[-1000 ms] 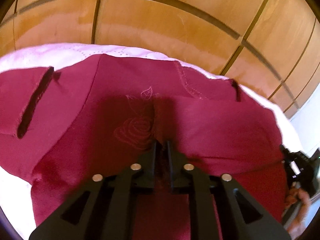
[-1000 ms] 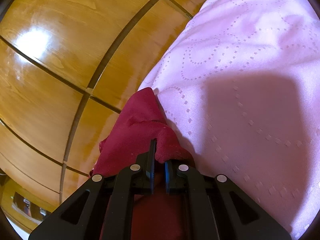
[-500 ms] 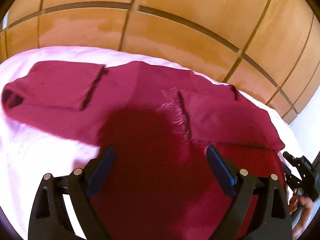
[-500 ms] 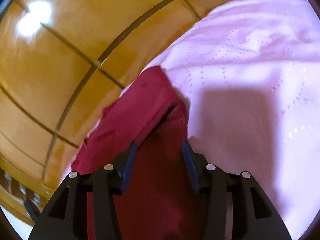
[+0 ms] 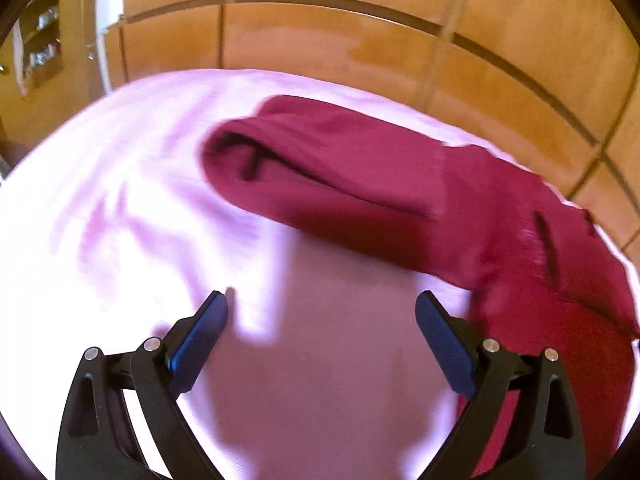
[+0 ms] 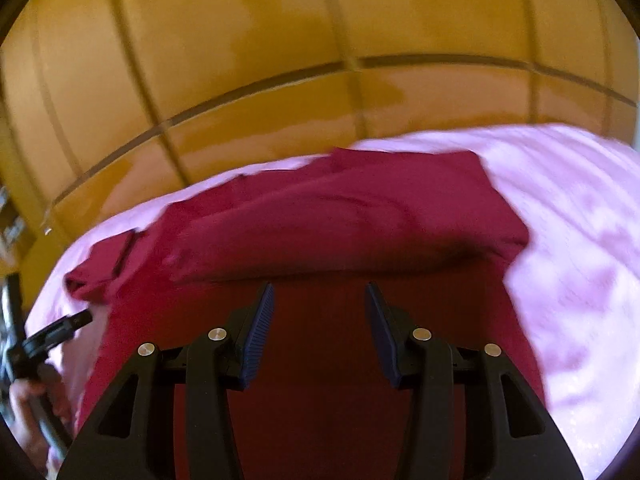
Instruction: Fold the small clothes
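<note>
A dark red garment lies on a pink bedsheet; one sleeve end lies folded at upper centre, and the body runs off to the right. My left gripper is open and empty above bare sheet, left of the garment. In the right wrist view the garment lies with its far part folded over. My right gripper is open and empty just above the garment's near part. The left gripper and the hand holding it show at the left edge there.
A wooden panelled wall rises right behind the bed. Pink sheet spreads to the right of the garment. A shelf with small items shows at the far left.
Both grippers were shut on the garment a second ago, then opened and let go. The left gripper has swung left over bare sheet. The right gripper has drawn back and turned toward the folded garment.
</note>
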